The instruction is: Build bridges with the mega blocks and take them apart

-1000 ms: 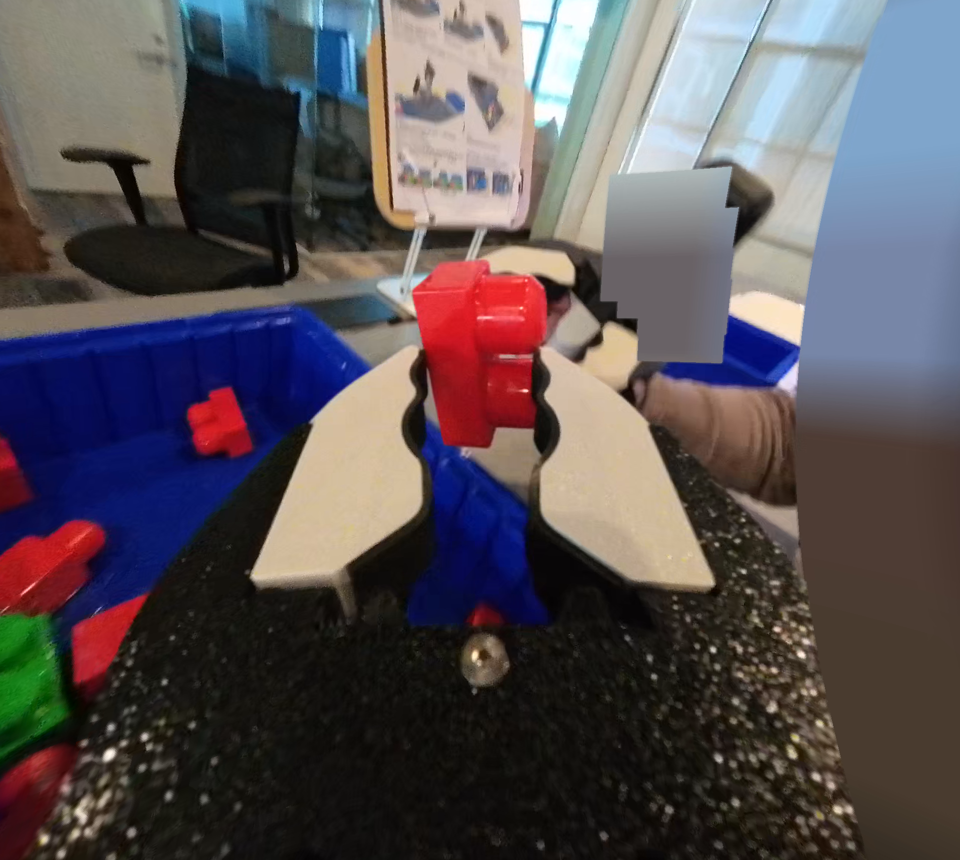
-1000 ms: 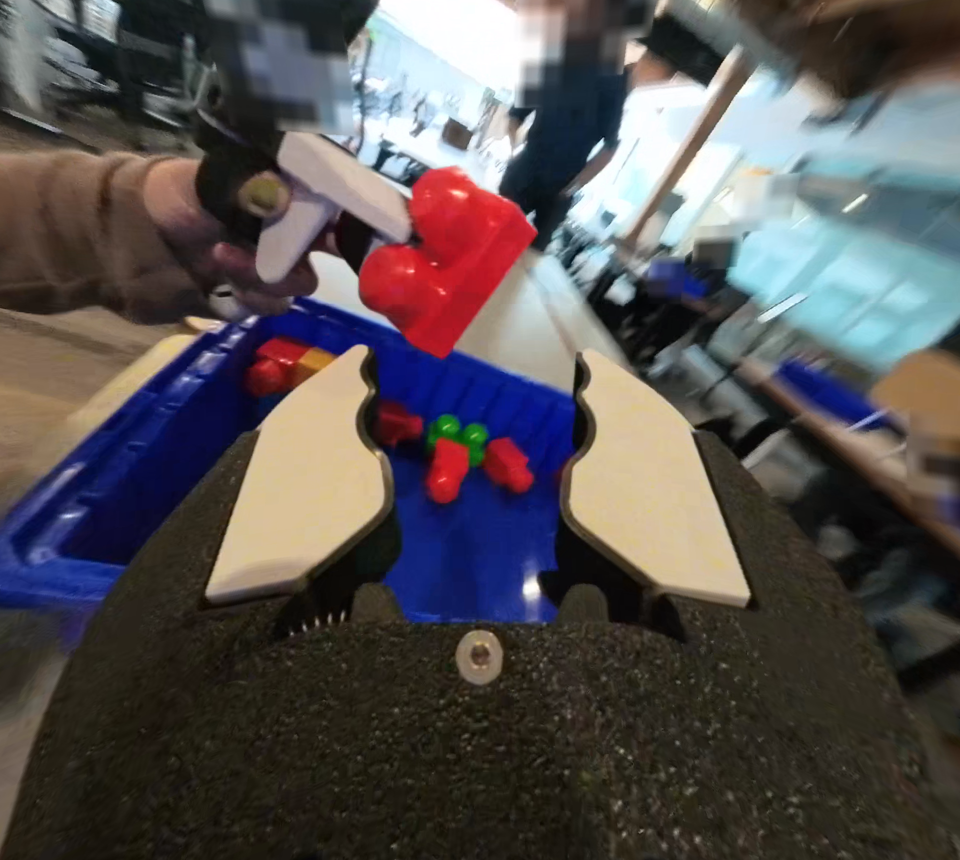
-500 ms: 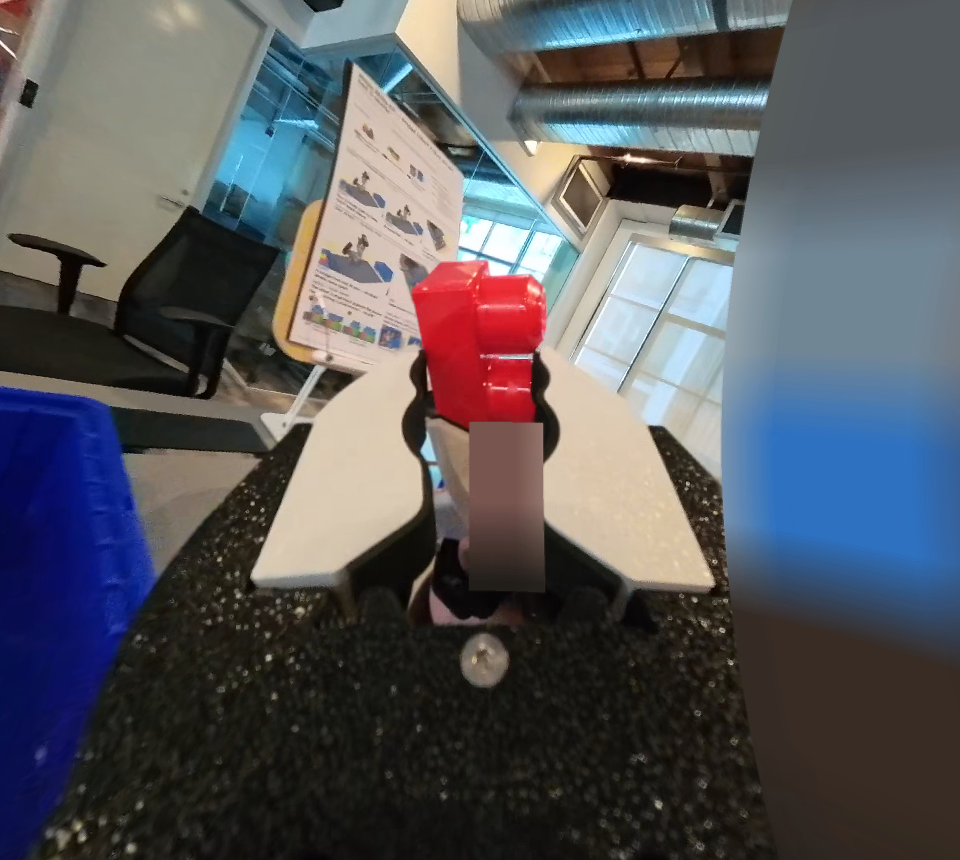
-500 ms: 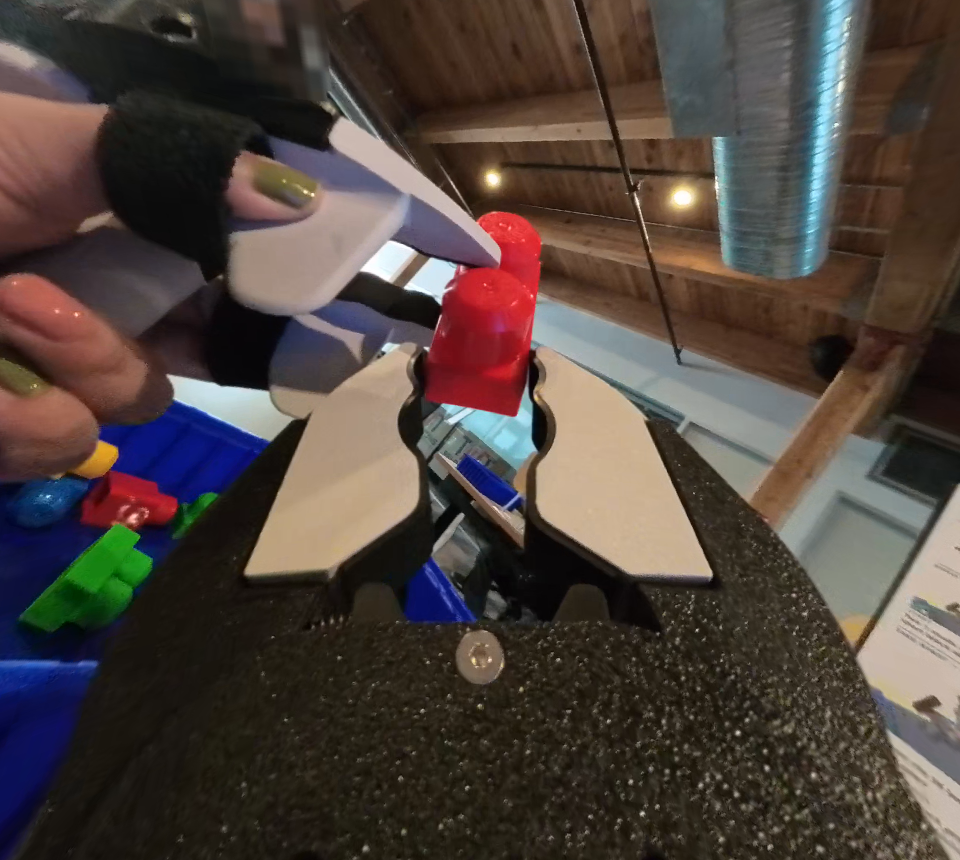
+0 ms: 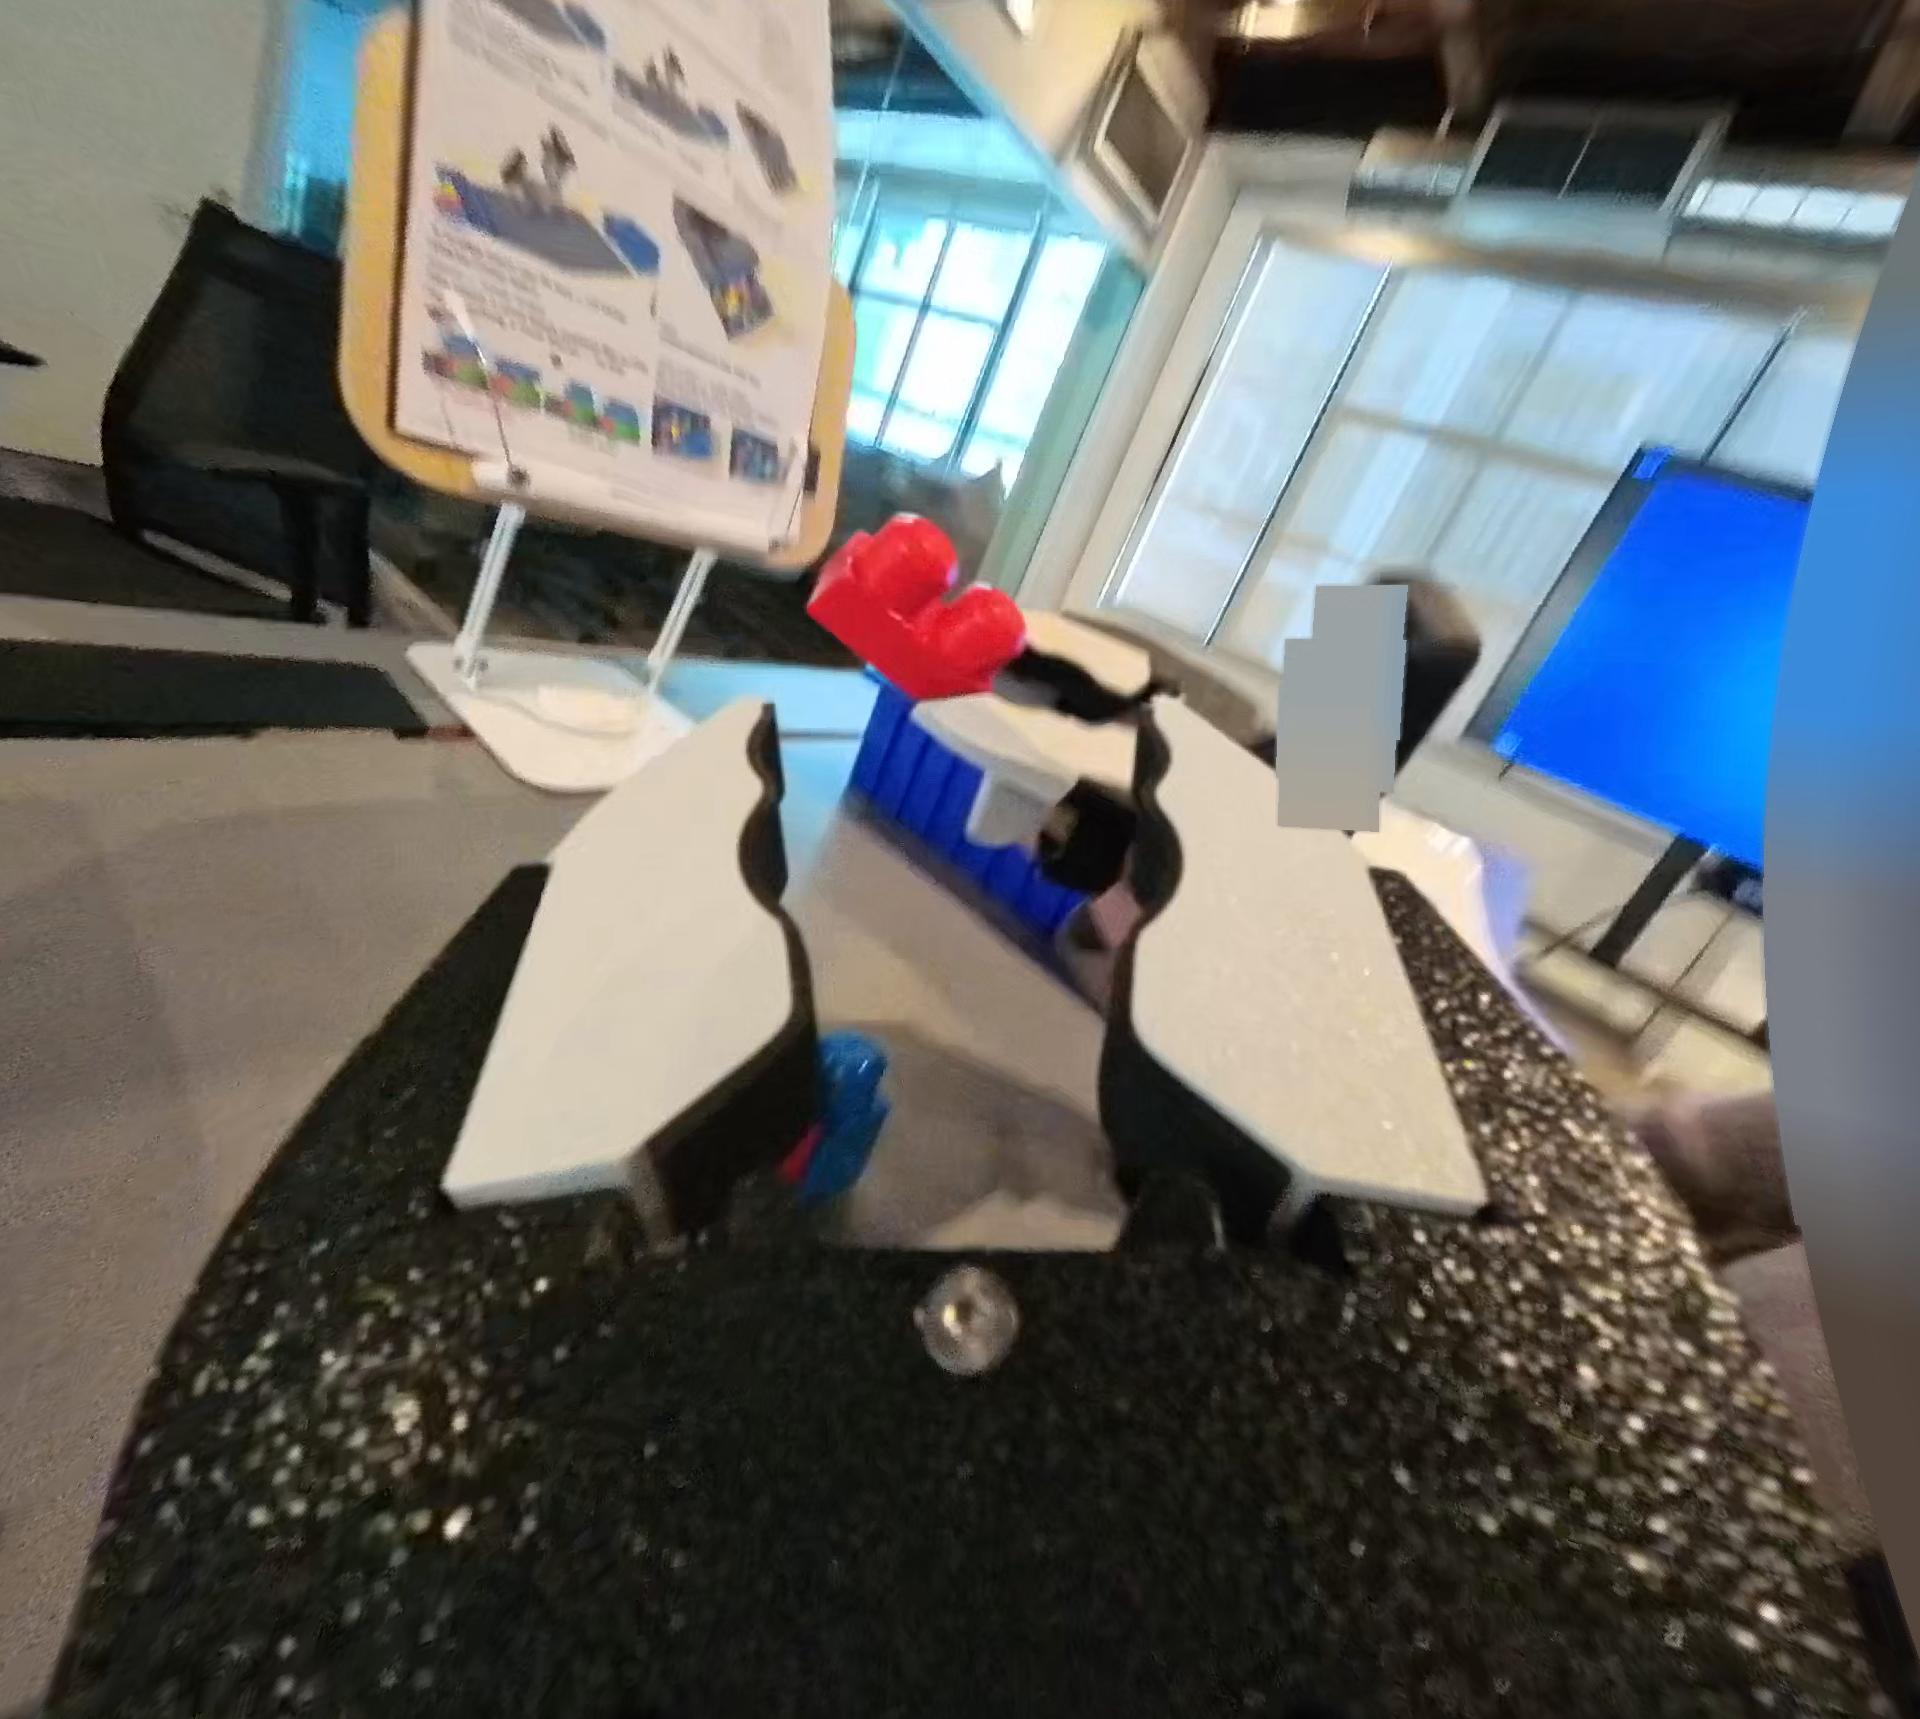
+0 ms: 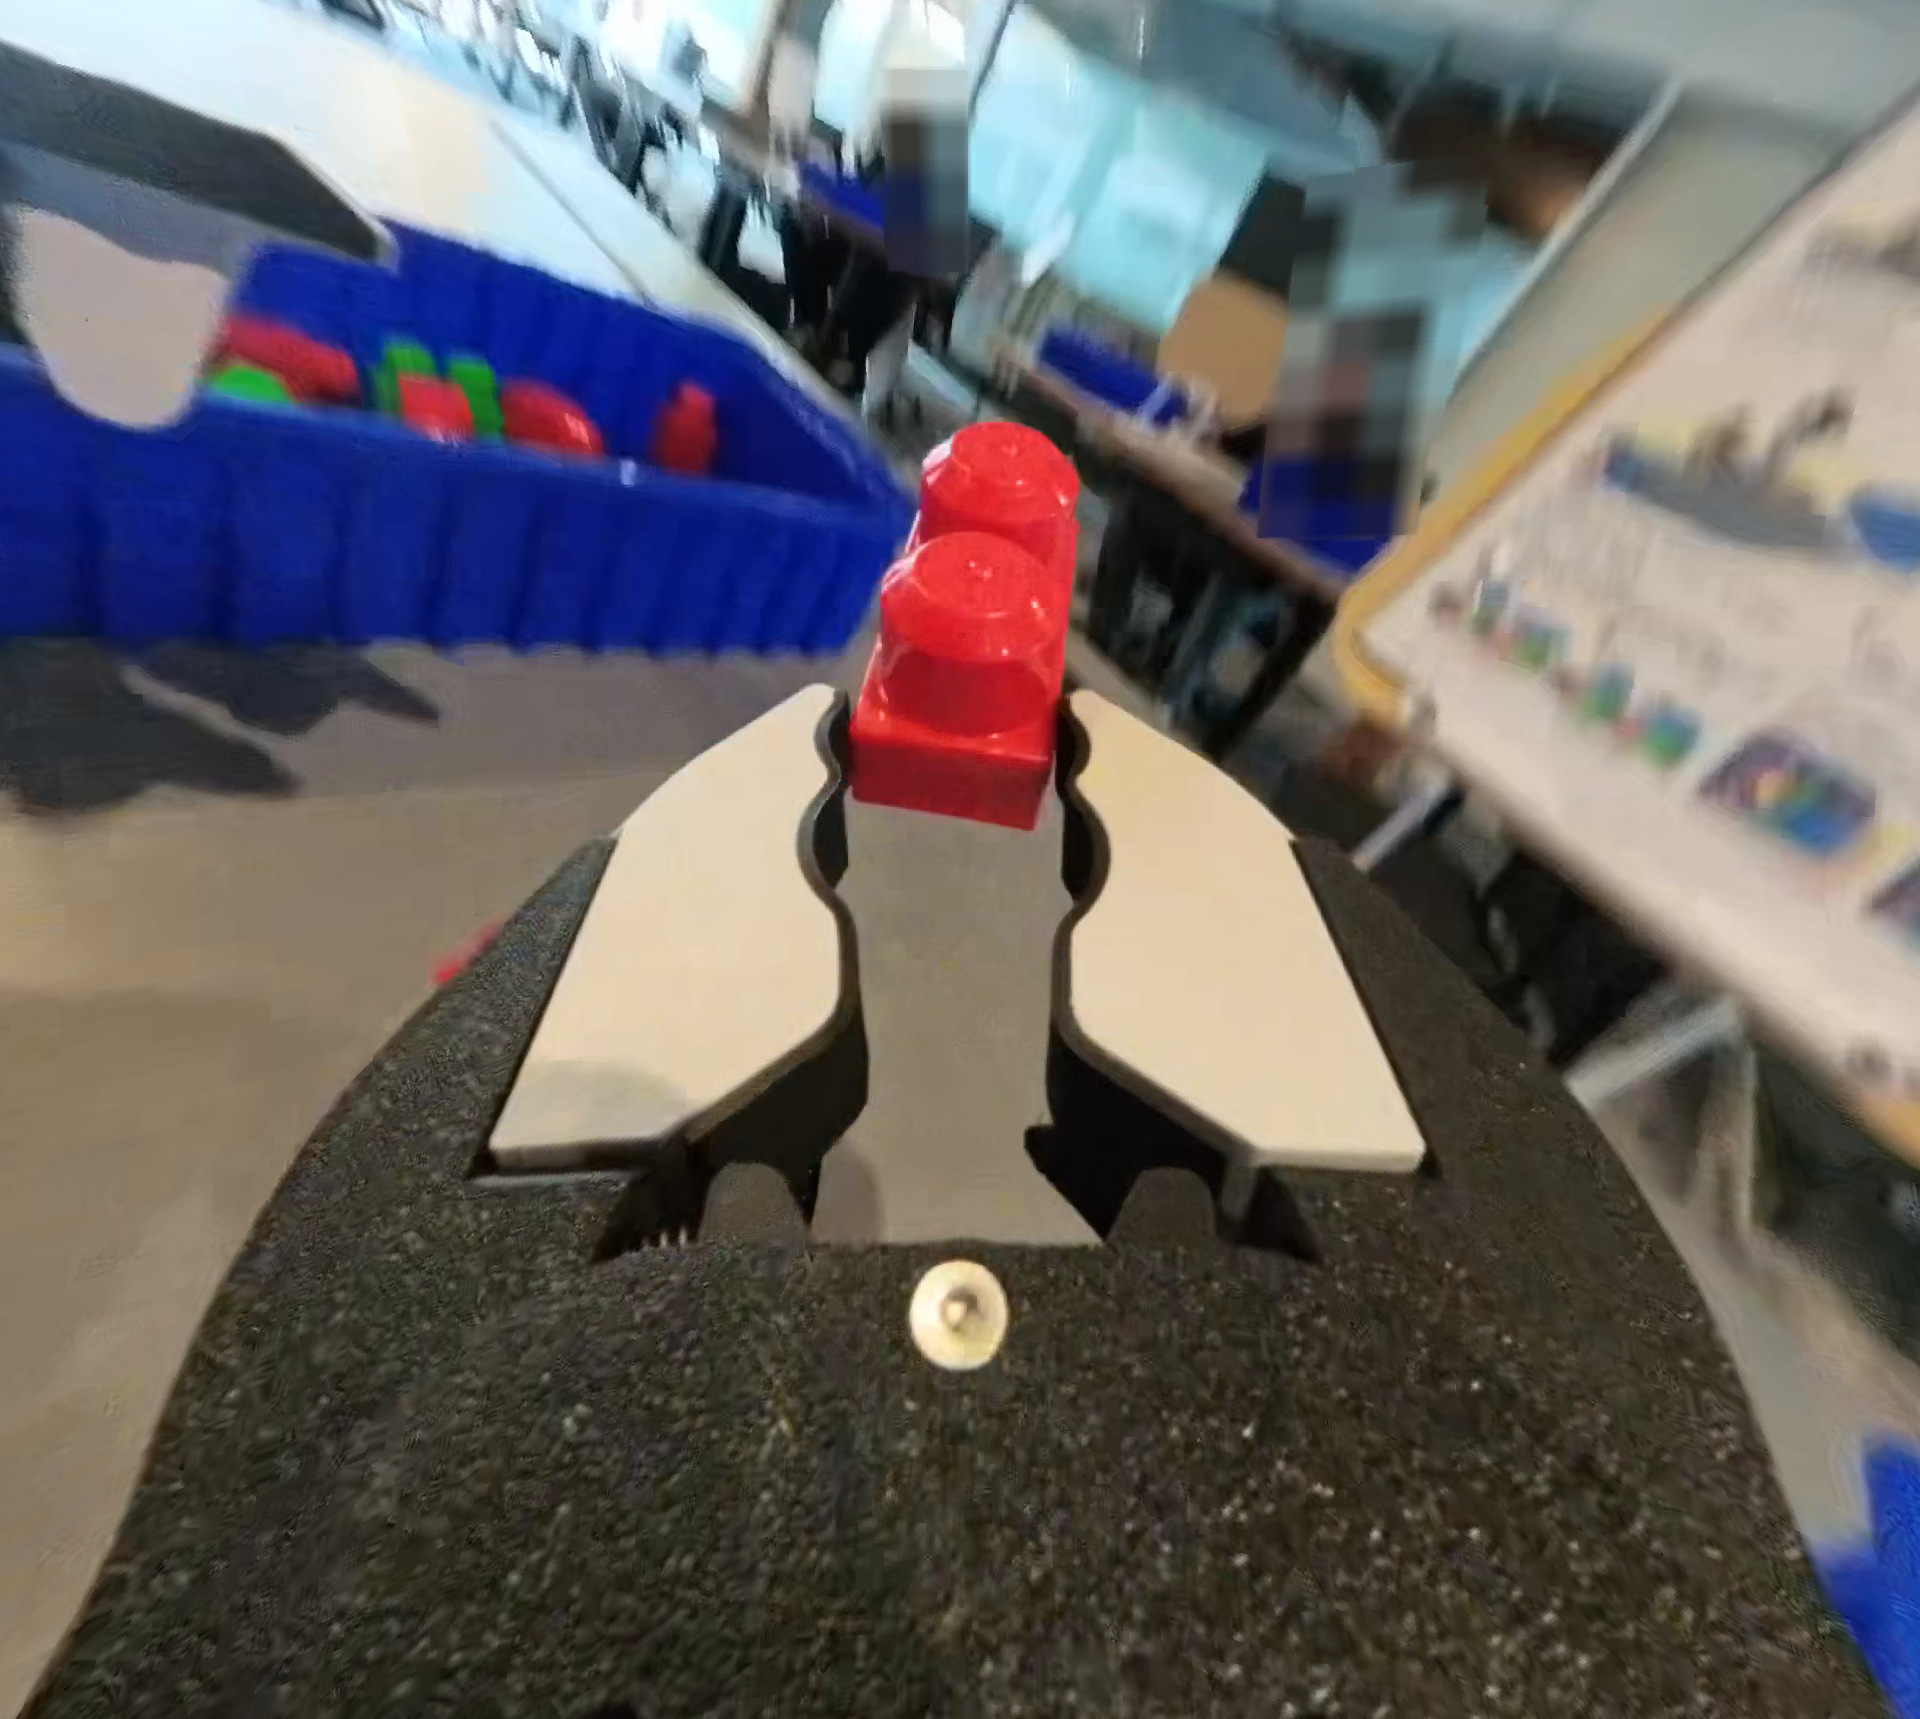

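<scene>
My right gripper (image 6: 951, 724) is shut on a red two-stud block (image 6: 966, 672); both pads press its base and the studs point away from me. In the left wrist view the same red block (image 5: 914, 609) sits at the tip of the right gripper (image 5: 1039, 703), farther off, above the table. My left gripper (image 5: 954, 734) is open with nothing between its fingers. A blue block (image 5: 847, 1108) lies on the grey table (image 5: 208, 942) just under my left finger.
A blue bin (image 6: 416, 547) holding several red and green blocks (image 6: 447, 402) stands on the table at the left; its corner also shows in the left wrist view (image 5: 925, 786). An instruction board on a stand (image 5: 613, 163) is at the table's far side. Tip to tip, the grippers are about 15 cm apart.
The red block passed from my left gripper to my right. The right pads closed on it, then the left fingers opened and drew back from it.
</scene>
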`<state>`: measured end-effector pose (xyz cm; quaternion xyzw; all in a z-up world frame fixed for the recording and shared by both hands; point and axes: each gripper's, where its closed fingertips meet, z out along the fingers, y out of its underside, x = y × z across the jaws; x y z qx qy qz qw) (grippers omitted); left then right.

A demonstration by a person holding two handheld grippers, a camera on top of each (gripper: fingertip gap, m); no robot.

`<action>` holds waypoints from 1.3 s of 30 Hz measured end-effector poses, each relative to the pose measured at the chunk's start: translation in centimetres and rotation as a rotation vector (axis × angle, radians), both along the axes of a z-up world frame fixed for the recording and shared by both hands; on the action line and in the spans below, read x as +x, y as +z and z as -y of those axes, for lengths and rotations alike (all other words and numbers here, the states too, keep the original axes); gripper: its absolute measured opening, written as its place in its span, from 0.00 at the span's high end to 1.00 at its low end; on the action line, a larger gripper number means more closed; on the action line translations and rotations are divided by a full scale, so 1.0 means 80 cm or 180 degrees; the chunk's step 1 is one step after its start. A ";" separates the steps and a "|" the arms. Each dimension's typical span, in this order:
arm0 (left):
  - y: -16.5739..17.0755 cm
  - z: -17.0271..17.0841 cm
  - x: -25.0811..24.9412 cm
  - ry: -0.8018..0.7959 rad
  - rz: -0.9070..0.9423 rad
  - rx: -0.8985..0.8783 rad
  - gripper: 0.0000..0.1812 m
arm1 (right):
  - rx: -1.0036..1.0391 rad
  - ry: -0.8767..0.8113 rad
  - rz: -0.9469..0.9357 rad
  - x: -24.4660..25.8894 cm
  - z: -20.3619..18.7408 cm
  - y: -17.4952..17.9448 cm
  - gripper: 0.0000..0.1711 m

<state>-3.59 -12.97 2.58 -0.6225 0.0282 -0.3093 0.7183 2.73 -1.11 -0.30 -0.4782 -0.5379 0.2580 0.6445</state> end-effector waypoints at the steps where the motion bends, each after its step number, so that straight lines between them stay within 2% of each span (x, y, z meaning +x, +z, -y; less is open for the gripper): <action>1: -0.015 -0.008 0.008 0.0056 -0.0228 -0.0057 0.64 | -0.0190 -0.0130 0.0155 0.016 -0.015 -0.020 0.78; 4: -0.053 -0.034 0.021 0.0285 -0.0921 -0.0168 0.66 | -0.0800 -0.0408 0.0674 0.044 -0.044 -0.088 0.78; 7: -0.080 -0.066 0.018 0.0569 -0.1631 -0.0188 0.67 | -0.1267 -0.0458 0.1088 0.048 -0.044 -0.149 0.78; 9: -0.091 -0.084 0.013 0.0736 -0.2009 -0.0138 0.69 | -0.1350 -0.0502 0.1318 0.046 -0.044 -0.172 0.78; 13: -0.103 -0.105 0.009 0.0800 -0.2400 0.0058 0.70 | -0.1511 -0.0541 0.1647 0.049 -0.045 -0.202 0.78; 15: -0.115 -0.107 0.013 0.0647 -0.2494 0.0117 0.69 | -0.1651 -0.0505 0.1671 0.052 -0.044 -0.211 0.77; 18: -0.143 -0.092 0.040 -0.0125 -0.2625 0.0040 0.70 | -0.1652 -0.0483 0.1579 0.056 -0.047 -0.210 0.63; 20: -0.147 -0.088 0.038 -0.0190 -0.2685 0.0002 0.67 | -0.1660 -0.0441 0.1497 0.057 -0.047 -0.205 0.61; 24: -0.141 -0.085 0.030 -0.0171 -0.2494 0.0046 0.65 | -0.1732 -0.0391 0.1326 0.045 -0.042 -0.201 0.64; 25: -0.140 -0.085 0.029 -0.0182 -0.2449 0.0048 0.65 | -0.1707 -0.0456 0.1357 0.044 -0.044 -0.205 0.67; 26: -0.141 -0.084 0.029 -0.0214 -0.2448 0.0043 0.65 | -0.1660 -0.0520 0.1440 0.046 -0.046 -0.209 0.77; 27: -0.145 -0.084 0.029 -0.0251 -0.2493 0.0012 0.65 | -0.1595 -0.0559 0.1479 0.046 -0.048 -0.209 0.80; 30: -0.169 -0.079 0.032 -0.0596 -0.2675 -0.0284 0.68 | -0.1365 -0.0535 0.1439 0.047 -0.050 -0.193 0.81; 34: -0.194 -0.070 0.032 -0.0978 -0.2789 -0.0667 0.69 | -0.1085 0.0477 0.1163 0.033 0.002 -0.145 0.81; 39: -0.215 -0.068 0.038 -0.1311 -0.2779 -0.0857 0.63 | -0.1078 0.1321 0.1468 0.018 0.051 -0.133 0.81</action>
